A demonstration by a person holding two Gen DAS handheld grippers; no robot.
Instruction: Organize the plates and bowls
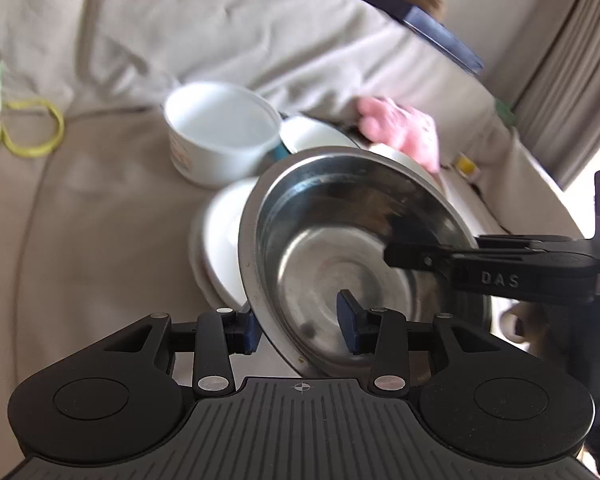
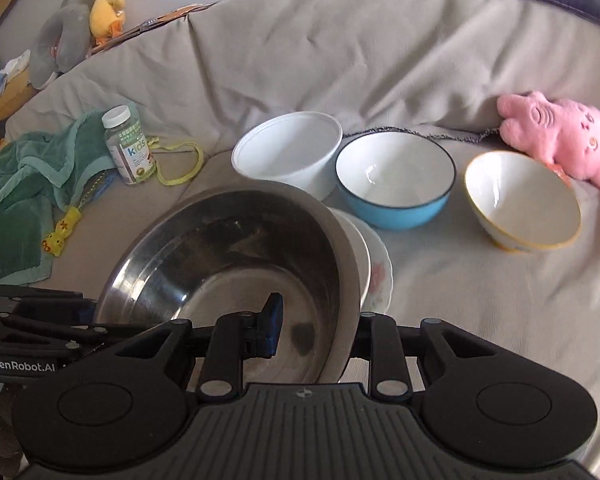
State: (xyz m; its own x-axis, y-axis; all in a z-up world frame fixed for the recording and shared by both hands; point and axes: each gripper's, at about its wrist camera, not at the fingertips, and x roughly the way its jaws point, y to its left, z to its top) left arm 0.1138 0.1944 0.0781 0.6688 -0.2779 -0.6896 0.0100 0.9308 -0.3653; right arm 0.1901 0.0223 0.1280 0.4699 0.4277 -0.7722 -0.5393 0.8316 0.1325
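Beige sofa point(image 2: 440, 60) | both grippers, left point(image 1: 302, 330) and right point(image 2: 318, 326), clamp steel bowl point(image 2: 236, 264) | "GenRobot.AI", "DAS"

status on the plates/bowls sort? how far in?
Early. Done: white plates look stacked on the sofa. In hand: both grippers carry the steel bowl, tilted, over those plates; the right gripper pinches one rim, the left gripper straddles the opposite rim. Left: white tub, blue bowl and yellow-rimmed bowl sit separate, unstacked.

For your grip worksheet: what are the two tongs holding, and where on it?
Both tongs, left and right, straddle the steel bowl's rim on opposite sides.
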